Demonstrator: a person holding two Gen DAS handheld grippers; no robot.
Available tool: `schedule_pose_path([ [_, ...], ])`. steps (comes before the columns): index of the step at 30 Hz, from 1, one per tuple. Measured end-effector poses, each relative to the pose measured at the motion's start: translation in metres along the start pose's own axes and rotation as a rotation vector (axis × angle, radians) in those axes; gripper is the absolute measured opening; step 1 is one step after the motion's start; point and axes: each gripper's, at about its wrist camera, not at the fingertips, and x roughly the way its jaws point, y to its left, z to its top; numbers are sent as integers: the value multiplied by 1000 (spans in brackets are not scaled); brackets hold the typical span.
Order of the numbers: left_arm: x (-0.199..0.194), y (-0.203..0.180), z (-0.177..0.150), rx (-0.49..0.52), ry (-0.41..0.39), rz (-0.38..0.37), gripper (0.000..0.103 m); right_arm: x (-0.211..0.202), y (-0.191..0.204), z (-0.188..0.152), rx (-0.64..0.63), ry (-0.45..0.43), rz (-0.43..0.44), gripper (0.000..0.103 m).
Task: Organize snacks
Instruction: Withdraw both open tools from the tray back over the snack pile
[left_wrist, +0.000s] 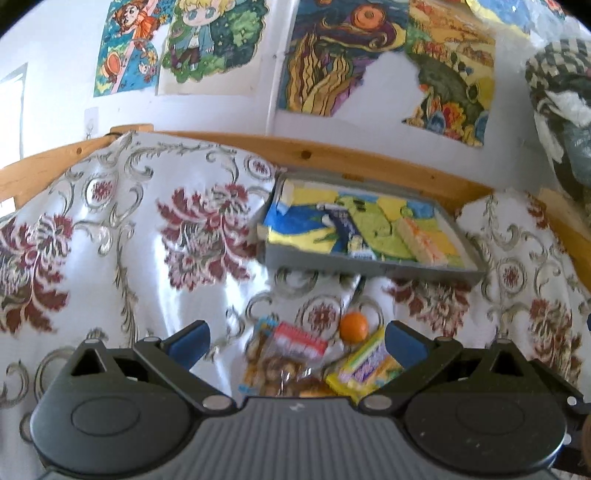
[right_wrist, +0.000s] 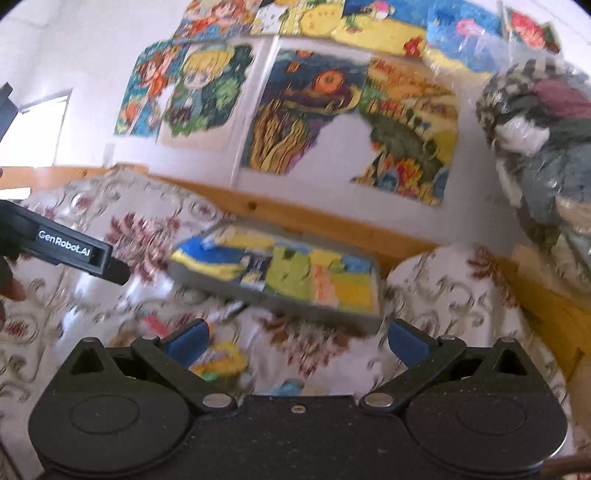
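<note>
Cloth: glossy white damask bedspread with maroon flowers and grey scrolls, rumpled.
Tray: shallow grey rectangular tray, far side by the pine rail, holding flat wrapped snacks.
Snacks: crinkly clear biscuit bag, yellow-purple foil packet, small round orange ball, near, loose on the bedspread.
Left gripper: blue-padded jaws spread wide, empty, over the snacks.
Right gripper: jaws likewise apart, empty.

The left gripper has white letters on its black side, left of the tray: "GenRobot.AI".
</note>
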Motion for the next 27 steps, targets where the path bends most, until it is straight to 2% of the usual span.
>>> schedule_pose_path([
  [8, -4, -5, -41, 41, 69, 21, 103, -3, 4, -28, 46, 82, -28, 102],
  [11, -5, -6, -50, 45, 92, 26, 103, 1, 7, -35, 54, 117, -4, 102],
  [16, -5, -9, -62, 67, 120, 41, 103, 3, 6, -39, 90, 140, 48, 102],
  [22, -5, -15, -70, 85, 152, 57, 103, 13, 0, -42, 118, 230, 73, 102],
  [27, -2, -22, -71, 90, 173, 62, 103, 18, -4, -45, 127, 240, 85, 102],
])
